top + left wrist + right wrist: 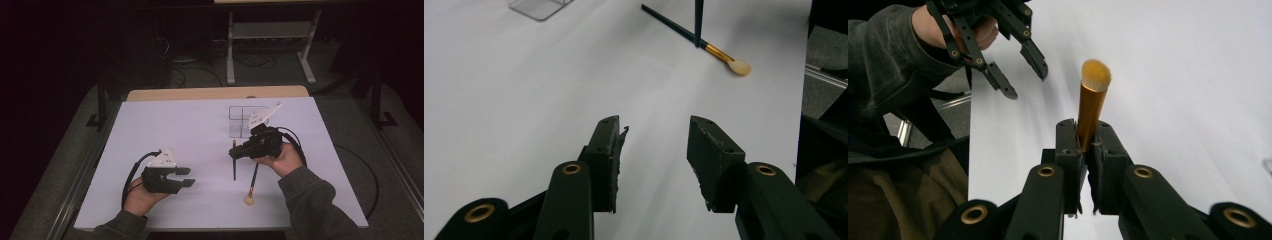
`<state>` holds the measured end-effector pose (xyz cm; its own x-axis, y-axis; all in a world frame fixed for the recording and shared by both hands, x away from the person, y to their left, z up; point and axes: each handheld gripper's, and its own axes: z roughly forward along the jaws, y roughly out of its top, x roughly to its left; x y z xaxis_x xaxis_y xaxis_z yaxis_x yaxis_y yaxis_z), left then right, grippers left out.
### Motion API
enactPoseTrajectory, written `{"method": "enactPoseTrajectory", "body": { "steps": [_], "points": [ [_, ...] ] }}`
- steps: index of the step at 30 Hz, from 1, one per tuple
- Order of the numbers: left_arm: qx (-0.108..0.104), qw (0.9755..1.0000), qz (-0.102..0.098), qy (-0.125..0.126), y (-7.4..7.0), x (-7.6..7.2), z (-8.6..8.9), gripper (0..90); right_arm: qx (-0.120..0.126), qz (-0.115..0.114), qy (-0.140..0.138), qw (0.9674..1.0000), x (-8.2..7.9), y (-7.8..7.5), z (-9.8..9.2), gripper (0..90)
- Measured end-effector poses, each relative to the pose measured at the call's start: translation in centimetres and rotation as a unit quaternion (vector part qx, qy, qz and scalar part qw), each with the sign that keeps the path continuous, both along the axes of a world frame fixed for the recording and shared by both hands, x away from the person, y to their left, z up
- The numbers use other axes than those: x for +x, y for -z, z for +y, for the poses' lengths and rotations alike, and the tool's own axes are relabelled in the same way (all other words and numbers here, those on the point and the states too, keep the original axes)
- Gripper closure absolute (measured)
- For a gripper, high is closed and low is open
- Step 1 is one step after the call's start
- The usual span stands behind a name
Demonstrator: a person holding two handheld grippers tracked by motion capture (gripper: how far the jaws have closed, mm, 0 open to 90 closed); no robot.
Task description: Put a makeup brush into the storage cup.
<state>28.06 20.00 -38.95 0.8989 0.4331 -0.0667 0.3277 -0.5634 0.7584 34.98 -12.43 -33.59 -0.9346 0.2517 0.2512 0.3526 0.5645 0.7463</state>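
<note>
While the right gripper (1087, 145) was clamped on the gold ferrule of a makeup brush (1092, 107) in the middle of the right gripper view, the brush's dark handle hung down toward the white table (165, 130) just right of centre in the high view. The left gripper (655, 150), low in the left gripper view, stood partly open with nothing between its jaws. A second brush (253, 184) lay flat on the table, lower centre-right of the high view. A clear organiser (239, 120) sat above centre.
</note>
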Motion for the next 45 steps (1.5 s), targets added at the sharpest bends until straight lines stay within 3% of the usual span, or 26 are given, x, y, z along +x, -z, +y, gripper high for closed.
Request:
{"method": "enactPoseTrajectory", "body": {
  "steps": [10,29,34,45],
  "points": [
    [0.006,0.9996,-0.012,-0.024,-0.1,-0.3,1.7,55.7,-0.012,0.001,0.013,0.9999,0.9,-0.3,-0.9,82.8],
    [-0.006,0.9986,0.001,-0.052,0.0,0.3,3.4,50.0,-0.021,0.0,0.036,0.9991,2.3,-1.7,-2.5,82.7],
    [-0.001,0.9983,0.004,-0.059,0.2,0.4,3.5,47.9,-0.023,-0.003,0.042,0.9989,2.8,-2.2,-3.0,82.7],
    [-0.002,0.9973,0.0,-0.074,0.2,0.6,4.2,43.2,-0.024,-0.011,0.054,0.9982,3.9,-3.6,-3.6,82.8]
  ]
}}
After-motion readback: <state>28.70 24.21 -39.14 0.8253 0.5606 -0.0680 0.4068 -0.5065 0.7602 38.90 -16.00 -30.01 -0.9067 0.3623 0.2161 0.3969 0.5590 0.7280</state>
